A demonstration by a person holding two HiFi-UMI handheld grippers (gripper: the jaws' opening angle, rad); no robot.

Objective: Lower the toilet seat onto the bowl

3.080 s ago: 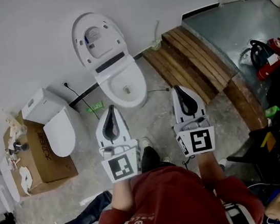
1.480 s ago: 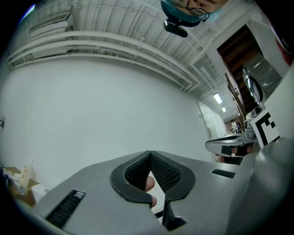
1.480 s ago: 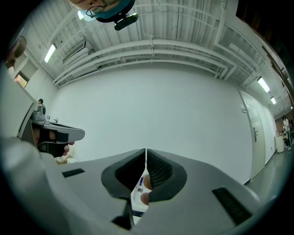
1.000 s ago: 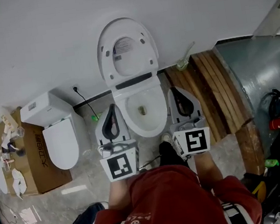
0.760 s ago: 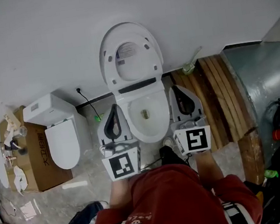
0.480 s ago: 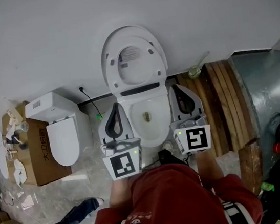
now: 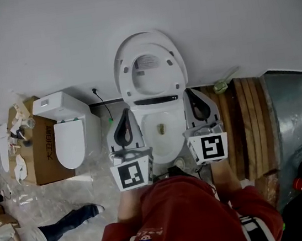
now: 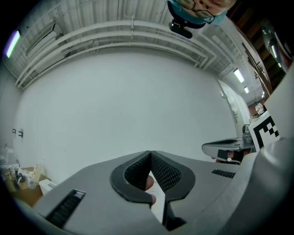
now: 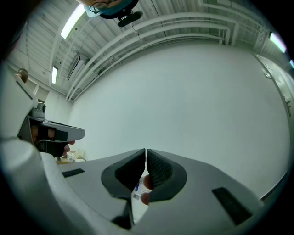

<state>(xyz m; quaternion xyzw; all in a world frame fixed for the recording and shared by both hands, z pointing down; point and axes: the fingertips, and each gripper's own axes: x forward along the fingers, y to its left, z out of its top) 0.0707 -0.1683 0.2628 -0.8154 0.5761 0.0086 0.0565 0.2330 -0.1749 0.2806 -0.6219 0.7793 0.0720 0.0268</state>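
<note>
A white toilet stands against the wall in the head view, its seat (image 7: 126,77) and lid raised upright over the open bowl (image 7: 163,135). My left gripper (image 7: 126,111) hangs beside the bowl's left rim and my right gripper (image 7: 187,91) beside its right rim, neither touching the seat. The left gripper (image 8: 150,152) has its fingertips together with nothing between them. My right gripper (image 9: 145,150) is likewise shut and empty. Both gripper views face the bare white wall.
A second white toilet (image 7: 69,135) and a cardboard box (image 7: 31,159) stand at the left. Wooden planks (image 7: 255,125) lie at the right, with a green object (image 7: 222,86) by the wall. A black cable (image 7: 103,105) runs down the wall. A person's legs (image 7: 70,220) are at the lower left.
I have stepped closer to the toilet. Both grippers now flank the bowl instead of hanging in front of it. The seat stays raised and both grippers stay shut.
</note>
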